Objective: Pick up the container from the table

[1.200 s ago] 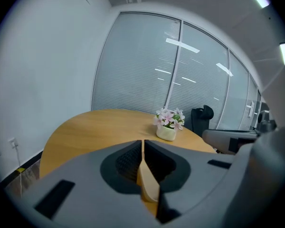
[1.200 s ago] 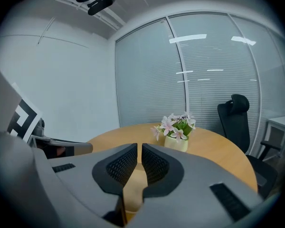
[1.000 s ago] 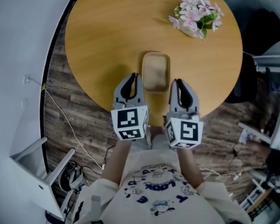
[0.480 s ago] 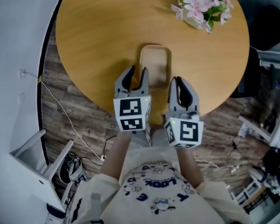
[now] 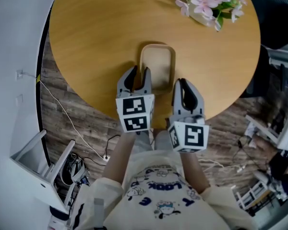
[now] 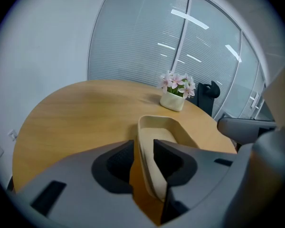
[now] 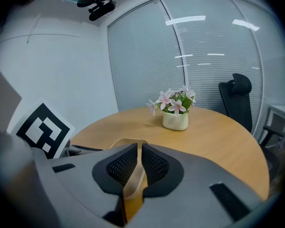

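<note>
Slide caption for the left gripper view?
Left gripper, jaws opening, straddles one wall of the beige container on the round table; flowers beyond.

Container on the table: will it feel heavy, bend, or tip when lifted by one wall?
Probably light: the container looks empty and thin-walled. Held by one long wall, it may sag or tilt. Its matte surface should grip well.

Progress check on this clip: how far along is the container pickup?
Done: both grippers are at the container. In hand: the left gripper is opening its jaws astride the container's left wall, not yet pressing it; the right gripper is shut beside it. Left: close, then lift it off the table.
</note>
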`<state>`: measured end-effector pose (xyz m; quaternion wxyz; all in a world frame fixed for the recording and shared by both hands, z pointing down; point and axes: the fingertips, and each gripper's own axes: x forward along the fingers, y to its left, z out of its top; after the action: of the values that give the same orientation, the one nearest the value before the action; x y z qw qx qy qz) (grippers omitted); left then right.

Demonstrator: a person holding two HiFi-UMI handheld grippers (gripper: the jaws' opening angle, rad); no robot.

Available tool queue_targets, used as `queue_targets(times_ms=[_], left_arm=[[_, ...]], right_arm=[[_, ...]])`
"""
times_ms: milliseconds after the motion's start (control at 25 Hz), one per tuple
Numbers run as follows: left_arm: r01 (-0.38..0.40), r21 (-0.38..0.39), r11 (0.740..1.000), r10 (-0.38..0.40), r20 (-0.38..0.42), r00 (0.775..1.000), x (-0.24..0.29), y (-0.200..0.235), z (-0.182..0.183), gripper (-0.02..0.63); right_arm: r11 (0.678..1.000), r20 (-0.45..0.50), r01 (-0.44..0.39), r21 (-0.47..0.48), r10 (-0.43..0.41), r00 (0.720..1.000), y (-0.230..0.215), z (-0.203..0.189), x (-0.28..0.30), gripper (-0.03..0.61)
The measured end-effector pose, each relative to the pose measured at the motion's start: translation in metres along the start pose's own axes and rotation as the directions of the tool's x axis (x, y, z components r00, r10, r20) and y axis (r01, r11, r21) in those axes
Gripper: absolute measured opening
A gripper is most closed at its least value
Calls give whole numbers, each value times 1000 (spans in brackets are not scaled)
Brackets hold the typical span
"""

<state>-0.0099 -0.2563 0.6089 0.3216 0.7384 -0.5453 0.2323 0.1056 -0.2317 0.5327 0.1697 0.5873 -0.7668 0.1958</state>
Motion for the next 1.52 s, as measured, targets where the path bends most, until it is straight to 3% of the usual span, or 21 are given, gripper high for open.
queue_targets(times_ms=[200, 320, 800, 1160, 1520], left_arm=[[4, -8, 1000, -5, -34, 999, 7, 1, -7, 123], [-21, -10, 1000, 21, -31, 999, 8, 4, -8, 43], [-28, -74, 997, 29, 14, 999, 0, 6, 1, 18], [-13, -85, 996, 23, 118, 993, -36, -2, 39, 17], [-8, -75, 997, 27, 265, 964, -92, -11, 96, 17]], right_arm=[[1000, -17, 3, 9, -3, 1000, -5, -7, 3, 31], [1000, -25, 7, 13, -6, 1000, -7, -10, 4, 31], [999, -14, 34, 26, -33, 999, -16, -8, 2, 31], [999, 63, 50, 19, -51, 997, -18, 27, -13, 31], [999, 196, 32, -3, -31, 980, -3, 89, -37, 28]])
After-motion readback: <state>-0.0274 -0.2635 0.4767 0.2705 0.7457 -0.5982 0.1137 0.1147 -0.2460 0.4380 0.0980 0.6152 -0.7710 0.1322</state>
